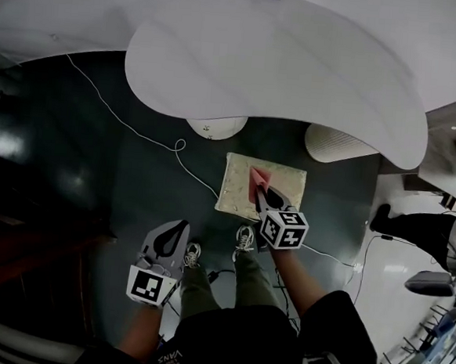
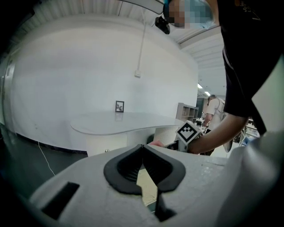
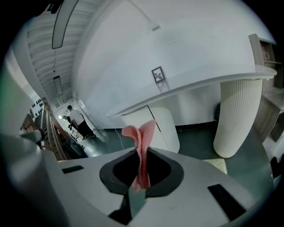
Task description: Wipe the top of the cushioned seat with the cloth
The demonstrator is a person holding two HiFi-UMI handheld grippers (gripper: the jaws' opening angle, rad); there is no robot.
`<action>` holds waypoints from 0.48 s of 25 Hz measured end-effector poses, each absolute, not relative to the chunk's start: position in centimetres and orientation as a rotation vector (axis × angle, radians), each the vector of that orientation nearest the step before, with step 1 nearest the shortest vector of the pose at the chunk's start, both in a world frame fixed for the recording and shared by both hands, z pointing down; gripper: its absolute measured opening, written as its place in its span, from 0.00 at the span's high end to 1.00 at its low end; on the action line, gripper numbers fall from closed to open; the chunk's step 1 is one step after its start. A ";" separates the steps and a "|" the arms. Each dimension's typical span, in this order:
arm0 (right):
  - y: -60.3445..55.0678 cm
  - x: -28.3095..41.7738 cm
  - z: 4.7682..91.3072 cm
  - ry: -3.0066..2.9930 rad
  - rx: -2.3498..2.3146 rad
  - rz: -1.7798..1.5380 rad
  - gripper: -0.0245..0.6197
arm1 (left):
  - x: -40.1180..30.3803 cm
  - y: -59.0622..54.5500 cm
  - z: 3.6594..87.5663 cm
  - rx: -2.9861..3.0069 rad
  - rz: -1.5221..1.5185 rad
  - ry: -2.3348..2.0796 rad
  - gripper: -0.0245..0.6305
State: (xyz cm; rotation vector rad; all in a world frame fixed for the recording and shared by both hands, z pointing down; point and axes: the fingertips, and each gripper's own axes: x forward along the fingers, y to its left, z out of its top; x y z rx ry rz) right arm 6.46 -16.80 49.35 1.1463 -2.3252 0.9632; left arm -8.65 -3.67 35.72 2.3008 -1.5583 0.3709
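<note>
A square pale cushioned seat (image 1: 235, 186) stands on the dark floor in front of the person's feet. My right gripper (image 1: 264, 193) hangs over its near right part, shut on a pink cloth (image 1: 258, 177). In the right gripper view the pink cloth (image 3: 143, 146) stands up pinched between the dark jaws, and a corner of the seat (image 3: 218, 165) shows low at the right. My left gripper (image 1: 175, 230) is held off to the left of the seat, over the floor, jaws shut with nothing in them. The seat (image 2: 147, 182) shows beyond them in the left gripper view.
A large white table (image 1: 277, 63) with two white pedestals (image 1: 337, 143) stands just beyond the seat. A white cable (image 1: 149, 136) runs across the dark floor at the left. The person's shoes (image 1: 244, 238) stand at the seat's near edge. Another person's leg (image 1: 413, 227) is at the right.
</note>
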 end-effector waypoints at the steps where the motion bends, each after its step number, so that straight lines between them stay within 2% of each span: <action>1: -17.2 6.0 50.7 -2.316 1.135 0.973 0.92 | -8.6 -3.9 36.3 2.299 0.369 -1.556 0.93; 12: -19.5 2.0 64.3 -2.168 1.144 1.100 0.92 | -7.5 -4.6 43.2 2.305 0.347 -1.473 0.93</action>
